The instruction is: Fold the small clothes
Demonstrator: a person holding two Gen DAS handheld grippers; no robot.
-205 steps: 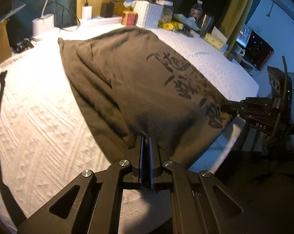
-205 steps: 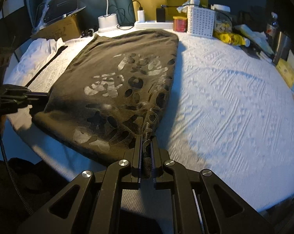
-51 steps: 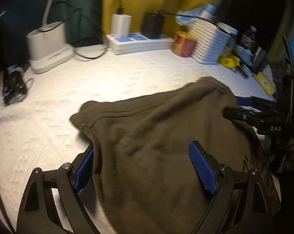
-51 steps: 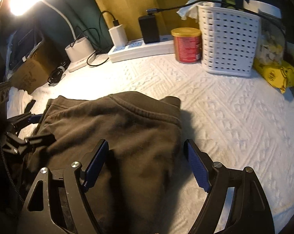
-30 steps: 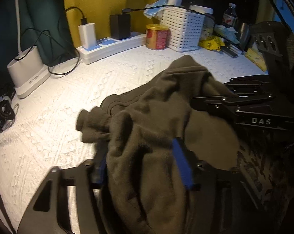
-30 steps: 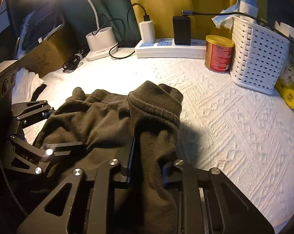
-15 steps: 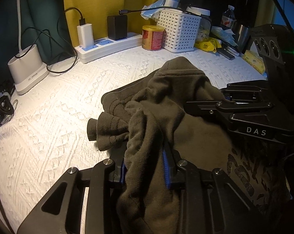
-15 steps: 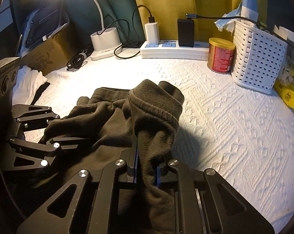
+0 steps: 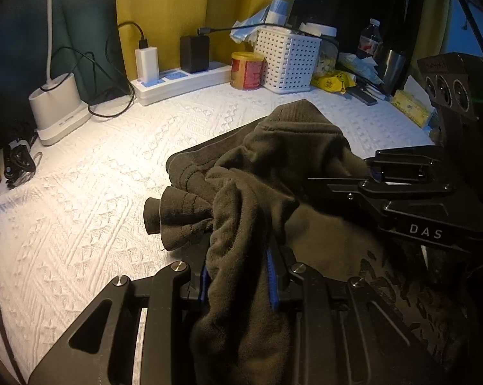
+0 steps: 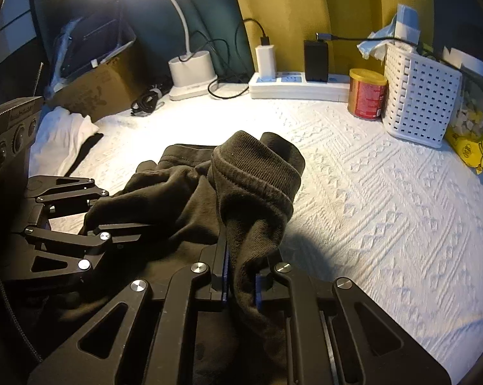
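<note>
The left gripper (image 9: pixel 238 276) has its jaws pinched on a bunched fold of the dark olive garment (image 9: pixel 273 173), cloth filling the gap between the blue pads (image 9: pixel 271 284); they have just closed in on it and now clamp it firm. The right gripper (image 10: pixel 241 276) likewise has its jaws gripping a thick fold just below the ribbed hem (image 10: pixel 257 170), and they too have just been closing, with fabric squeezed between them. Each gripper shows in the other's view: the right one at the right edge of the left wrist view, the left one at the left edge of the right wrist view, both at the same crumpled heap.

The garment is gathered up in a rumpled mound on the white textured cover (image 10: pixel 385 199) of the desk, its ribbed hem raised into a hump and a rolled cuff (image 9: pixel 164 211) sticking out to the left in the left wrist view. Pale print (image 9: pixel 385 282) shows on the part nearest the right gripper.

Farther back, along the yellow curtain (image 10: pixel 299 6), stand a white power strip (image 10: pixel 299 86) with a white and a black charger plugged in, a red tin (image 10: pixel 366 98), a white perforated basket (image 10: pixel 421 102) and a yellow packet (image 10: pixel 469 147). A lamp base (image 10: pixel 191 73) sits to the left, with a cardboard box (image 10: pixel 94 89) and a white cloth (image 10: pixel 62 138) beyond it
</note>
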